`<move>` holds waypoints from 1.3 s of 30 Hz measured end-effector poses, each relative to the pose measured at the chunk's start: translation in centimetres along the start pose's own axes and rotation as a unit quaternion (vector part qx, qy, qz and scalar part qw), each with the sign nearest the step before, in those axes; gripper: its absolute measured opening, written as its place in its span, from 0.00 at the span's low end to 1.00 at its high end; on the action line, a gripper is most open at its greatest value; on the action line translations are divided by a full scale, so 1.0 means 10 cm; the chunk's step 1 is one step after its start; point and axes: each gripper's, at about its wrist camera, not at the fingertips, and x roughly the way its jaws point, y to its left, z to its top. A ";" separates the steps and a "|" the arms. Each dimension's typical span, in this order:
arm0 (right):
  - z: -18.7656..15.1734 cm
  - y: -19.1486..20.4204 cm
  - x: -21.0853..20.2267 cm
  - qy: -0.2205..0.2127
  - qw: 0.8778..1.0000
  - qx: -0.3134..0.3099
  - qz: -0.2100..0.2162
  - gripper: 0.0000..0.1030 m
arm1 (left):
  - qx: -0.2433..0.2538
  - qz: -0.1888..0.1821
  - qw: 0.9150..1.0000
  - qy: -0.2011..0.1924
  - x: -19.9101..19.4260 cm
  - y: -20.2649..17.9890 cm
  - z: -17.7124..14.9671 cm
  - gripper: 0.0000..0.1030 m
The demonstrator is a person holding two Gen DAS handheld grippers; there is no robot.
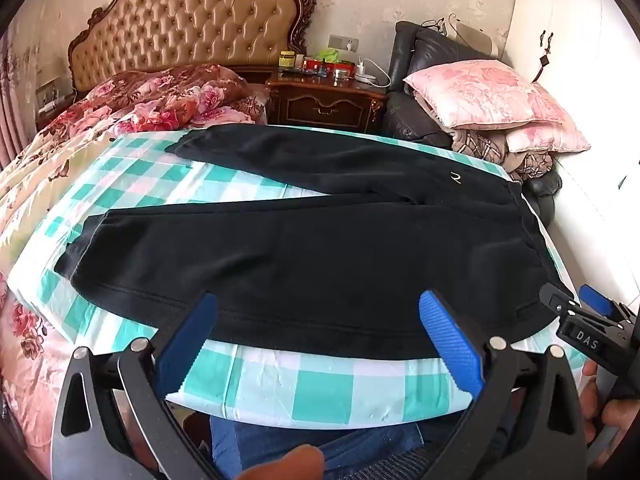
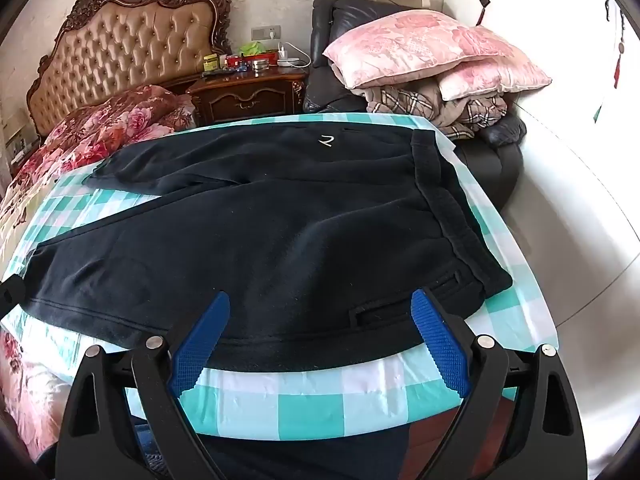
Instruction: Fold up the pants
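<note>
Black pants (image 1: 304,256) lie flat on a teal-and-white checked cloth (image 1: 312,392), legs spread to the left, waistband to the right. They also show in the right wrist view (image 2: 260,240), with a small white logo (image 2: 327,141) near the far side. My left gripper (image 1: 320,304) is open, its blue fingers over the near edge of the near leg. My right gripper (image 2: 322,304) is open over the near hip, close to a pocket opening (image 2: 380,314). The right gripper also shows in the left wrist view (image 1: 576,300).
The checked cloth covers a board (image 2: 520,320) beside a bed with a floral quilt (image 1: 80,152). Behind stand a tufted headboard (image 1: 188,20), a cluttered wooden nightstand (image 1: 324,100) and a dark sofa with pink pillows (image 1: 488,96). My legs in jeans (image 1: 312,444) are below the near edge.
</note>
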 end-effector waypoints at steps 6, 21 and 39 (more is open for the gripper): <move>0.00 -0.02 0.03 0.005 1.000 0.006 -0.001 0.86 | -0.002 0.001 1.000 0.007 0.03 -0.04 -0.01 0.98; 0.02 0.01 -0.03 -0.004 1.000 0.004 0.008 0.86 | -0.003 -0.012 1.000 0.012 0.03 -0.01 -0.03 0.98; 0.00 0.03 -0.03 -0.004 1.000 0.004 0.009 0.86 | -0.006 -0.017 1.000 0.018 0.06 0.02 -0.06 0.98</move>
